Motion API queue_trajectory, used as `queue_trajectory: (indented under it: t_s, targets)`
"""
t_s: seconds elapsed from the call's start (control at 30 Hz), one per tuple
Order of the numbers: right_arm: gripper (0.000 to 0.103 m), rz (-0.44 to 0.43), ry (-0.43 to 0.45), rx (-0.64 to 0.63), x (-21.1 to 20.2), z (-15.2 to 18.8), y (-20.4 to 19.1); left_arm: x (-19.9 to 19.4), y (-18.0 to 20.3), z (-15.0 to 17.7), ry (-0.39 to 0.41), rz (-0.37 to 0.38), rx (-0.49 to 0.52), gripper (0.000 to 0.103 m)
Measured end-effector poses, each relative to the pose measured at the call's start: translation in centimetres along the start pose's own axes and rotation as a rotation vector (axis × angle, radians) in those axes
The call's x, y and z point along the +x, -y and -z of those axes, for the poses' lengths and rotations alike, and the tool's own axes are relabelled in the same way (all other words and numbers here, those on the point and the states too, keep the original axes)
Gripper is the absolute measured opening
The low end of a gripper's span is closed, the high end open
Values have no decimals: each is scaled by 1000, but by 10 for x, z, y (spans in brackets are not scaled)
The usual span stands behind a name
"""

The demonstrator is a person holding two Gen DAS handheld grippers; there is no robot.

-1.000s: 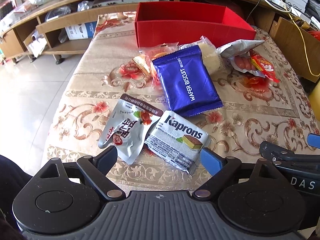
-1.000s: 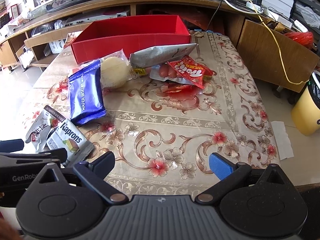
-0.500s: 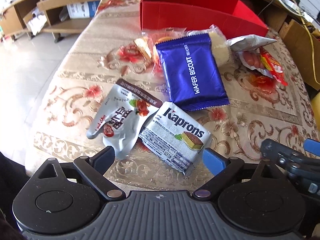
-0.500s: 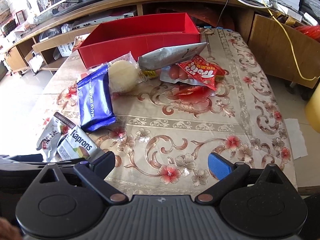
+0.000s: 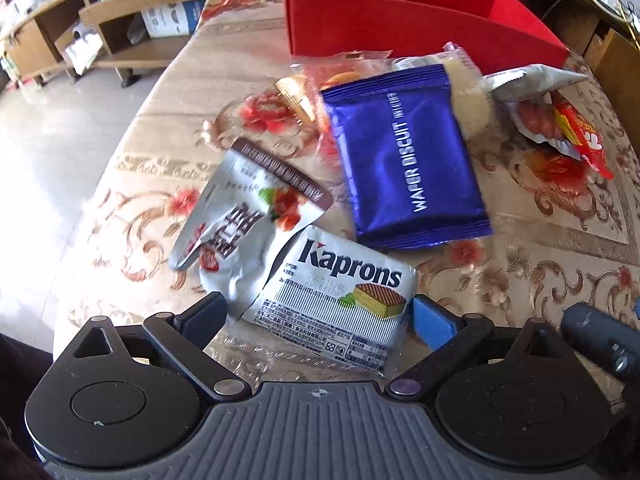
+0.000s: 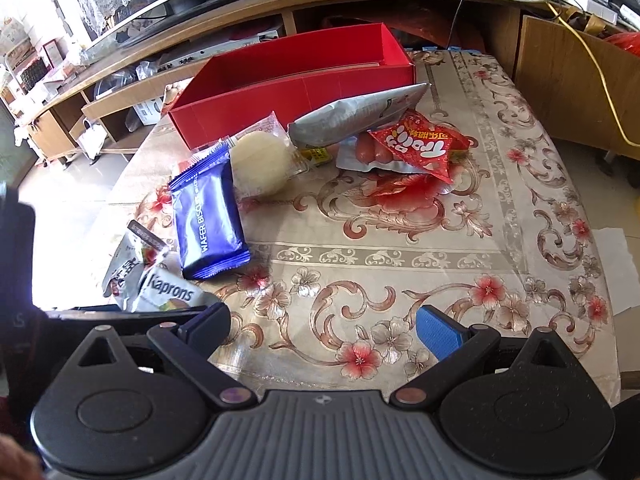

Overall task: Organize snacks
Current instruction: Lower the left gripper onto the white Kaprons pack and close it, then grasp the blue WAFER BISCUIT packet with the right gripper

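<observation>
Snack packets lie on a floral tablecloth in front of an open red box (image 5: 424, 28) (image 6: 288, 92). My left gripper (image 5: 318, 314) is open, its jaws on either side of the near end of a white Kaprons wafer packet (image 5: 340, 292) (image 6: 170, 292). A silver pouch (image 5: 244, 232) lies beside it on the left. A blue wafer biscuit packet (image 5: 404, 156) (image 6: 206, 216) lies beyond. A round pale cake (image 6: 260, 160), a grey bag (image 6: 356, 114), sausages and a red packet (image 6: 424, 146) lie farther right. My right gripper (image 6: 324, 330) is open and empty above bare cloth.
Wooden shelving (image 5: 120, 28) stands beyond the table's far left, with tiled floor (image 5: 48, 152) to the left. A wooden cabinet (image 6: 576, 80) with a yellow cable stands at the right. The table edge (image 5: 104, 184) runs close to the silver pouch.
My left gripper has moved forward and down until its jaws flank the Kaprons packet. My right gripper has shifted slightly forward. No packet has moved.
</observation>
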State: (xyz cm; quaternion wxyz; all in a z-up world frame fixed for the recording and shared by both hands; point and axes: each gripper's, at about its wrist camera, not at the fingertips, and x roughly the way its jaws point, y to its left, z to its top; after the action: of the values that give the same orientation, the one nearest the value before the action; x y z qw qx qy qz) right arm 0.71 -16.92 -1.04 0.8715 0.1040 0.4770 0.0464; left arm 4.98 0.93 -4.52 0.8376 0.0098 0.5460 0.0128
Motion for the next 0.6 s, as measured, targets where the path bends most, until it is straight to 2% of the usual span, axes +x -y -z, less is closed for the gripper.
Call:
queue_trajectory:
  t_s: [0.07, 0.23, 0.3, 0.43, 0.6]
  targets:
    - [99, -5, -4, 4, 1, 0, 0, -1, -8, 0, -1, 24, -12, 96]
    - [99, -16, -11, -11, 2, 0, -4, -2, -17, -1, 4, 6, 17, 90]
    - [99, -18, -13, -13, 3, 0, -5, -2, -21, -2, 3, 25, -1, 89]
    - [99, -15, -13, -12, 4, 0, -4, -4, -18, -5, 0, 44, 45, 81]
    - [99, -19, -14, -9, 4, -1, -3, -9, -18, 3, -12, 86, 58, 78]
